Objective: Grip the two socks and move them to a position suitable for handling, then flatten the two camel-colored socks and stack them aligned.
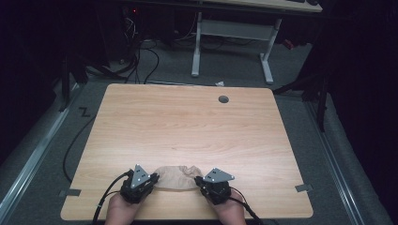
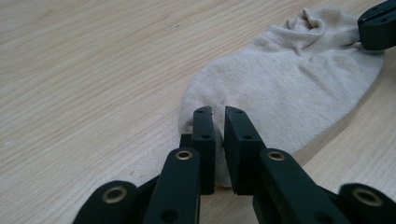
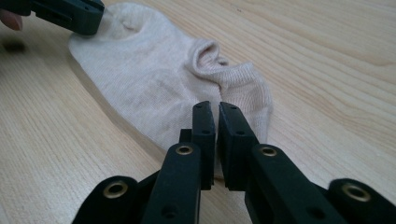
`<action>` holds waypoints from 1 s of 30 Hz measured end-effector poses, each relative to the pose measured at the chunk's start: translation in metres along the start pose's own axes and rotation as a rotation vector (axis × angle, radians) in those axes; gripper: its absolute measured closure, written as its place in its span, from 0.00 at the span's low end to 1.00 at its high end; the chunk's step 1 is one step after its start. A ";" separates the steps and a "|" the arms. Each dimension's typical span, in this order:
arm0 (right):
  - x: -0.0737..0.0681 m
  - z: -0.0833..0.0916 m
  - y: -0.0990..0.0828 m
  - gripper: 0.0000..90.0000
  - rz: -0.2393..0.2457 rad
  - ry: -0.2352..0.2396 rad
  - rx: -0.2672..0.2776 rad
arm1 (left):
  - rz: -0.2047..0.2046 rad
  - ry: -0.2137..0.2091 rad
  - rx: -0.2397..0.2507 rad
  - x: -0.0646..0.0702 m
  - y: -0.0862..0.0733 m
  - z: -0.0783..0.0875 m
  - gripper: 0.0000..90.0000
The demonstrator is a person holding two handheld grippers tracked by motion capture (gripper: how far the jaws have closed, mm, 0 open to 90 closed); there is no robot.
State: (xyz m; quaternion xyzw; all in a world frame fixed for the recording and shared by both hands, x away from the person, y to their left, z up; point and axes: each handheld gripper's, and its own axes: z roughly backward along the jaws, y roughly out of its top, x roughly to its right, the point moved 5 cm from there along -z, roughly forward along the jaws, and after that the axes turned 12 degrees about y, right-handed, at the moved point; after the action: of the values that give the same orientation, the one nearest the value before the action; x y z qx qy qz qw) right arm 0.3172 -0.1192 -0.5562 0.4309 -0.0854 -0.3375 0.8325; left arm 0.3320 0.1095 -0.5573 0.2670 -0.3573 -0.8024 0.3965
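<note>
The place looked like a lab or recording room. A bare wooden table (image 1: 187, 126) with a cable hole (image 1: 223, 99) stood on grey carpet (image 1: 225, 70) in a dark room. Loose cables (image 1: 141, 61) lay on the far floor beside a white-legged desk (image 1: 234, 33), and metal rails (image 1: 33, 154) ran along both sides.

No readable text, label, brand, number or sign stands on anything here — not on the sock (image 2: 289, 79), not on the table (image 1: 187, 126), not on either gripper. The one mark that comes near a sign is a dark zigzag on the grey floor (image 1: 84, 112) left of the table, shaped something like a letter Z — whether it is a letter, tape or a cable cannot be told.
</note>
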 end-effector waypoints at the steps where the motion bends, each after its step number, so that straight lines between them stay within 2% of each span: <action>1: 0.001 -0.002 -0.001 0.96 -0.001 0.000 -0.011 | -0.002 -0.002 -0.009 0.000 0.000 -0.001 0.92; 6: 0.004 -0.008 -0.002 0.96 -0.003 -0.016 -0.040 | -0.030 -0.006 -0.038 0.003 0.004 -0.014 0.91; 10: 0.018 -0.008 0.002 0.96 -0.024 -0.047 -0.042 | -0.045 -0.015 -0.047 0.004 0.016 -0.027 0.91; 12: 0.027 -0.008 0.003 0.96 -0.031 -0.063 -0.042 | -0.036 -0.023 -0.044 0.003 0.020 -0.033 0.90; 13: 0.029 -0.008 0.004 0.96 -0.040 -0.068 -0.040 | -0.008 -0.037 -0.038 0.002 0.022 -0.034 0.87; 15: 0.034 -0.004 0.006 0.90 -0.037 -0.079 -0.025 | 0.024 -0.027 0.001 -0.002 0.024 -0.030 0.77; 16: 0.035 -0.002 0.006 0.88 -0.036 -0.088 -0.014 | 0.050 -0.024 0.041 -0.007 0.025 -0.023 0.75; 18: 0.040 0.007 0.007 0.84 -0.054 -0.109 0.017 | 0.079 -0.012 0.083 -0.018 0.026 -0.013 0.71; 21: 0.053 0.021 0.004 0.77 -0.072 -0.149 0.061 | 0.116 0.039 0.112 -0.044 0.020 0.000 0.66; 23: 0.062 0.032 -0.002 0.71 -0.093 -0.192 0.092 | 0.146 0.077 0.114 -0.061 0.011 0.006 0.63; 25: 0.067 0.041 -0.008 0.67 -0.091 -0.229 0.120 | 0.176 0.112 0.111 -0.078 0.000 0.012 0.62; 28: 0.074 0.049 -0.012 0.60 -0.102 -0.290 0.137 | 0.169 0.167 0.090 -0.089 -0.012 0.016 0.60; 30: 0.077 0.053 -0.012 0.59 -0.109 -0.313 0.156 | 0.176 0.180 0.068 -0.096 -0.018 0.017 0.60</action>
State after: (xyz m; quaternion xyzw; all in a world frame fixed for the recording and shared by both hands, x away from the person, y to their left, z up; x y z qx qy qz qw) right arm 0.3463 -0.2081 -0.5442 0.4402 -0.2163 -0.4374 0.7537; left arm 0.3639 0.2026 -0.5479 0.3187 -0.3693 -0.7247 0.4866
